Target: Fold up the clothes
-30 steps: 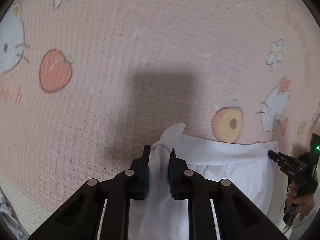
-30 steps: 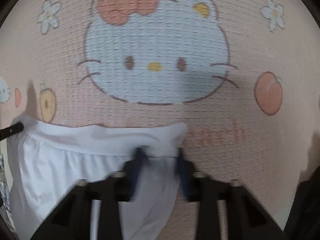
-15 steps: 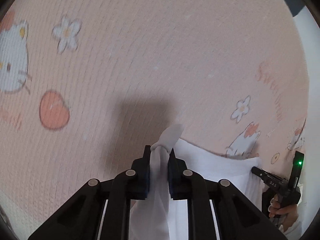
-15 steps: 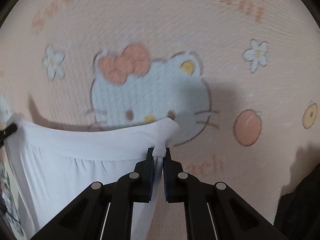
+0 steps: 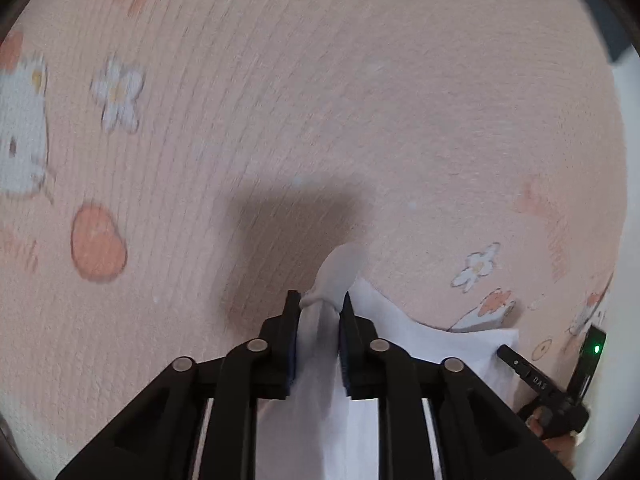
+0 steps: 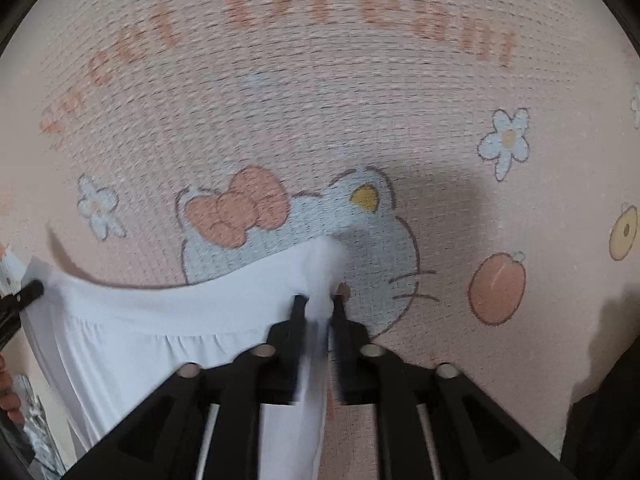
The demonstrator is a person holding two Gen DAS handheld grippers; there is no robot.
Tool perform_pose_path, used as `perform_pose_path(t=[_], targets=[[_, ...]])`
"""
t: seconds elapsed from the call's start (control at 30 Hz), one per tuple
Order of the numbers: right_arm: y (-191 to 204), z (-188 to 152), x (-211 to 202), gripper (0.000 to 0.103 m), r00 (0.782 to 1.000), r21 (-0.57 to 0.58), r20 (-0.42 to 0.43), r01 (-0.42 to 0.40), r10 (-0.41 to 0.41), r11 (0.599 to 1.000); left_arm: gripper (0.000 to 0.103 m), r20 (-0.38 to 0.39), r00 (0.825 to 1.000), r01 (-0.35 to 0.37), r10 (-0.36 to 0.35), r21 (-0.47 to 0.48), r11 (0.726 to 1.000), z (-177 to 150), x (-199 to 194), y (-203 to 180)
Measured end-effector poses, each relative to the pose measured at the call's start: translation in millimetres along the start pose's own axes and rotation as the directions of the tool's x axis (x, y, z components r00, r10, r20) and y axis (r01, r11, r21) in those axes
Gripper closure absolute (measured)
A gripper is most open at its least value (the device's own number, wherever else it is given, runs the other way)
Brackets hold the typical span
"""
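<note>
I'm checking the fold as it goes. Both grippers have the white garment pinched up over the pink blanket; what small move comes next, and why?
Probably carry both corners forward together and lower them. The left gripper and right gripper each clamp the white garment, its edge hanging between them above the pink blanket.

Pink waffle-textured blanket [image 6: 400, 128] filling nearly whole background in both views. Large cat-face print [image 6: 304, 240] with coral bow sitting mid-blanket in right wrist view; coral lettering [image 6: 360, 12] arching above it, white flower [image 6: 506, 142] up to its right, peach print [image 6: 496, 288] lying right of it, yellow fruit print [image 6: 624, 232] showing farther right. Soft grey shadow falling across cat face's right side. In left wrist view, pale strip [image 5: 628, 208], wall or floor, cannot tell, showing beyond blanket's right edge. Light looking diffuse, even.
</note>
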State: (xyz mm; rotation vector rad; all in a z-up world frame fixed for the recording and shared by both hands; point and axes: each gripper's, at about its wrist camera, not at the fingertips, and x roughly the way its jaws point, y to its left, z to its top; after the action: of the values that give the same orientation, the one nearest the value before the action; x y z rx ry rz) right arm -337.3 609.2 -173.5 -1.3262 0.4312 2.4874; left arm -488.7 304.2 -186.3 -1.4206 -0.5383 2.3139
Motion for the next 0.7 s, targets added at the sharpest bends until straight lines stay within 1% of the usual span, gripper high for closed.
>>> perform_pose_path(t=[0.03,0.07,0.1,0.17,0.2,0.27,0.3,0.43,0.5,0.63,0.7], targets=[[-4.1,3.1,-0.4,0.042,1.0,0.004,-0.003,0.001,-0.001,1.0,0.068,-0.03,0.999,0.015,-0.016,-0.049,0.999,0.7,2.6,5.6],[-8.2,6.1,-0.8,0.03,1.0,0.007,-0.005,0.002,-0.002,1.0,0.052,-0.06,0.998,0.028,-0.034,-0.098,0.995,1.4,5.2,11.2],[-12.3,9.2,-1.3,0.029,1.0,0.011,-0.008,0.003,-0.003,1.0,0.04,-0.071,0.997,0.034,-0.044,-0.143,0.989,1.5,6.1,16.6],[-20.6,15.3,-2.1,0.029,1.0,0.018,-0.013,0.005,-0.005,1.0,0.033,-0.039,0.999,0.02,-0.028,-0.208,0.978,-0.2,2.6,26.0],[-24.7,18.4,-2.5,0.029,1.0,0.022,-0.015,0.006,-0.005,1.0,0.033,-0.039,0.999,0.005,-0.015,-0.229,0.973,-0.4,2.9,29.1],[-32.9,24.5,-3.4,0.029,1.0,0.029,-0.02,0.008,-0.007,1.0,0.033,-0.067,0.998,0.002,-0.019,-0.245,0.97,0.1,6.8,33.3],[-36.8,27.1,-3.9,0.029,1.0,0.032,-0.023,0.009,-0.008,0.999,0.033,-0.073,0.997,0.0,-0.018,-0.238,0.971,0.0,7.9,33.3],[-37.2,7.7,-13.1,0.029,0.999,0.019,-0.043,0.004,-0.003,1.0,0.033,-0.079,0.996,-0.051,0.037,-0.176,0.983,-1.5,7.3,34.4],[-37.3,-2.0,-17.7,0.029,0.999,0.012,-0.053,0.001,-0.001,1.0,0.033,-0.092,0.994,-0.067,0.053,-0.157,0.985,-1.1,4.3,37.2],[-37.7,-21.5,-26.8,0.029,0.997,-0.001,-0.073,-0.004,0.004,1.0,0.033,-0.115,0.989,-0.103,0.09,-0.112,0.988,-0.1,2.6,28.5],[-37.1,-32.7,-29.4,0.029,0.997,0.009,-0.079,-0.011,0.011,1.0,0.033,-0.123,0.987,-0.115,0.102,-0.103,0.988,10.7,6.6,13.3]])
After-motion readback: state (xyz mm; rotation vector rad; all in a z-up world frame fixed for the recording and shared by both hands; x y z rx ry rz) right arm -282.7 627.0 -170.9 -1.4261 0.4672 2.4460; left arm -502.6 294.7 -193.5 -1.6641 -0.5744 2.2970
